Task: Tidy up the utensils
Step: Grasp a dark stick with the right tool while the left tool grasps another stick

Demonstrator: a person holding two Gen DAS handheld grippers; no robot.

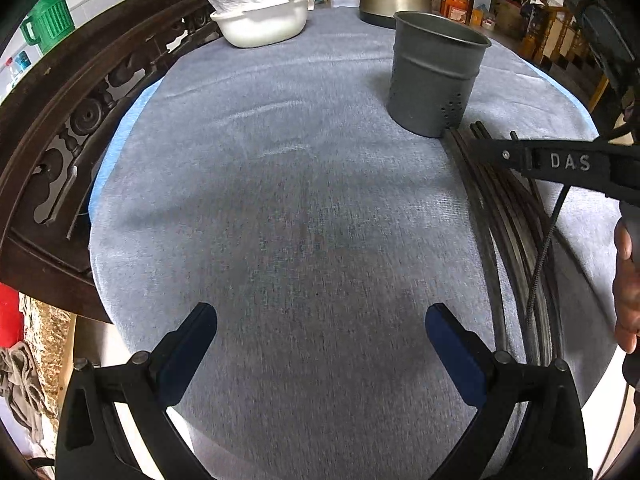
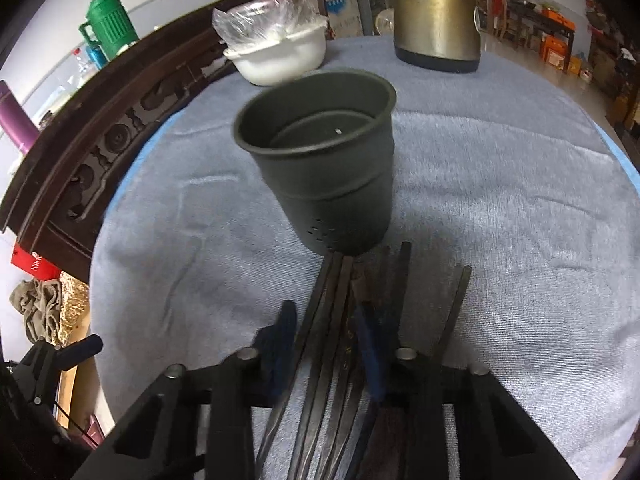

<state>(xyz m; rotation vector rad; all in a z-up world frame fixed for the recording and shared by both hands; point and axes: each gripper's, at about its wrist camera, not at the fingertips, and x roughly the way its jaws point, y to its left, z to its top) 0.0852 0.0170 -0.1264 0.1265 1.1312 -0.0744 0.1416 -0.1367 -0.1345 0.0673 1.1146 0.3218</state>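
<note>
Right fingers (image 2: 366,344) straddle chopsticks (image 2: 336,320).

Both wrist fisheyes look steeply down across a grey-clothed table (image 1: 304,200). The right view sits close behind the dark cup (image 2: 320,168); the left views it from farther, upper right of frame.
</note>
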